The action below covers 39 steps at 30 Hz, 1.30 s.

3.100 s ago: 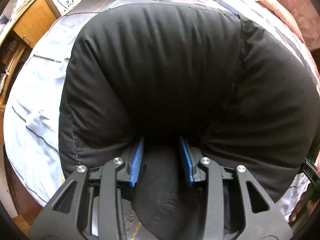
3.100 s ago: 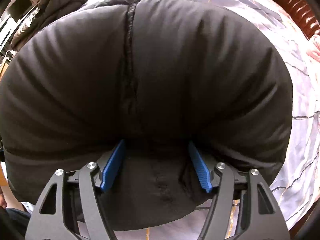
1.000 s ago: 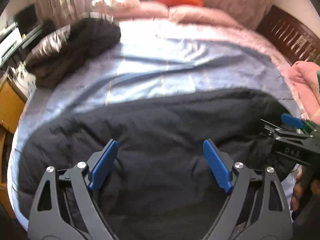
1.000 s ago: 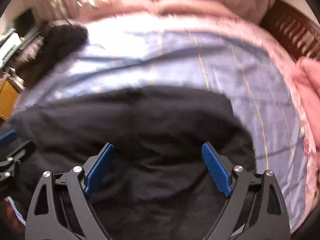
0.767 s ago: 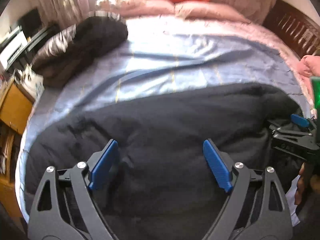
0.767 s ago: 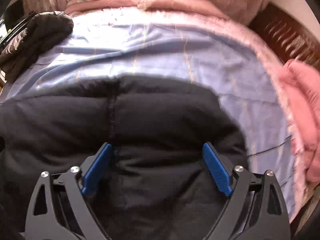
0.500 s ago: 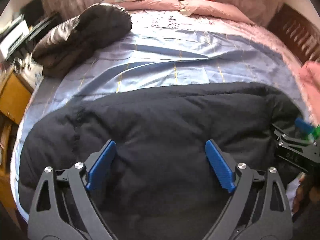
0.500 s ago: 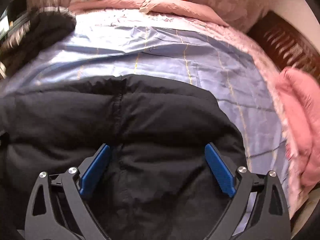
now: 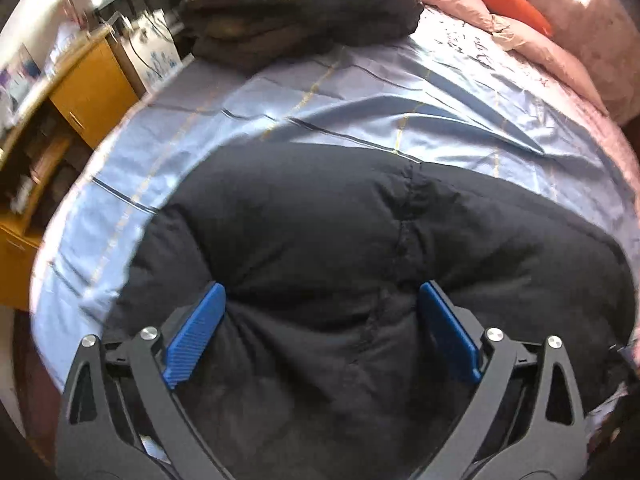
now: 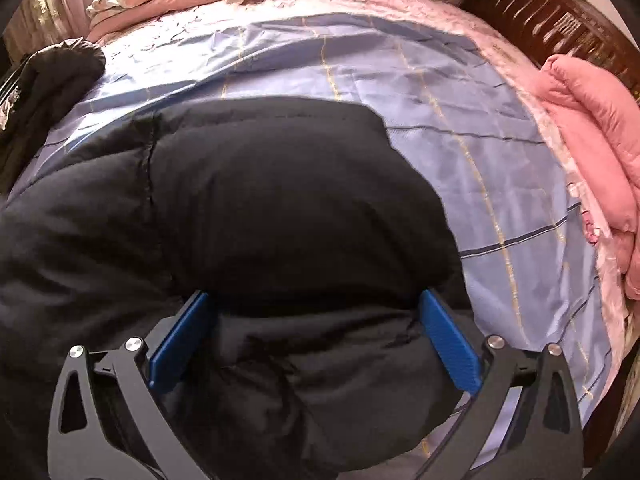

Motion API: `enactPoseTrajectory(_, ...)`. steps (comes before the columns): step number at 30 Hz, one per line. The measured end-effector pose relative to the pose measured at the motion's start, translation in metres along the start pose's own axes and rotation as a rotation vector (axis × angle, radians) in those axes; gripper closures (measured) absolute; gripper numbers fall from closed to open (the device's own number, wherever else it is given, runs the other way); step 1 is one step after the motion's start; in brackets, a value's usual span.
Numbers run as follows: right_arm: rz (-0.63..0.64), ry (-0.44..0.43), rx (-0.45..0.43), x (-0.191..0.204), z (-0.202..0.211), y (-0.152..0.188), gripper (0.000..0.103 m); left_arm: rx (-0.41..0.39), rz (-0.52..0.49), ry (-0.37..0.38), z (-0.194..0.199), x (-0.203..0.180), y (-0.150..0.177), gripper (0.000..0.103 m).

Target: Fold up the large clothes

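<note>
Black puffer jacket (image 9: 320, 240) lies folded, puffy, along near edge of bed, on blue plaid sheet (image 9: 360, 96). Left gripper (image 9: 320, 320) over jacket's left part, jaws opening, spread wide; padding bulges between blue pads (image 9: 196, 334), whether pads press it cannot be told. Right gripper (image 10: 312, 332) over jacket's right end, jaws opening, likewise wide astride folded edge. Second dark jacket (image 9: 296, 20) heaped at far left corner of bed. Pink quilt (image 10: 592, 128) bunched along right edge. Orange carrot plush (image 9: 508, 0) by pillows at far edge.
</note>
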State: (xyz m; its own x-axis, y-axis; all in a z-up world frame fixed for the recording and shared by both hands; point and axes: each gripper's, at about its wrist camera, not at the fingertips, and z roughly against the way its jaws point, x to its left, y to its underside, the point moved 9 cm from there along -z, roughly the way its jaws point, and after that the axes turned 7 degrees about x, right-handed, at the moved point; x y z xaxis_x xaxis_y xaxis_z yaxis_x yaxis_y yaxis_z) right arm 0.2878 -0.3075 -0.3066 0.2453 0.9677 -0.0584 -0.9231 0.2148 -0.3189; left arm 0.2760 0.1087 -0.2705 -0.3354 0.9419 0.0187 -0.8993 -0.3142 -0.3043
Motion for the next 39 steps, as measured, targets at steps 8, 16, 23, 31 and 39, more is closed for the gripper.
enactPoseTrajectory(8,0.226,-0.270,-0.149,0.092,0.093,-0.005,0.001,0.022,0.131,0.048,0.009,0.054,0.045,0.004)
enactPoseTrajectory(16,0.598,-0.616,0.158,0.348,0.120,0.011,0.008,0.069,0.179,0.046,-0.014,0.051,0.079,0.003)
enactPoseTrajectory(23,0.816,-0.380,0.338,0.450,0.062,0.049,0.041,0.143,0.227,0.113,-0.046,0.053,0.082,0.002)
enactPoseTrajectory(31,0.728,-0.477,0.323,0.429,0.060,0.036,0.040,0.105,0.266,0.130,-0.031,0.057,0.075,0.004)
enactPoseTrajectory(39,0.543,-0.470,-0.012,0.236,0.127,-0.005,0.019,-0.167,0.149,0.222,0.052,0.026,0.058,0.002)
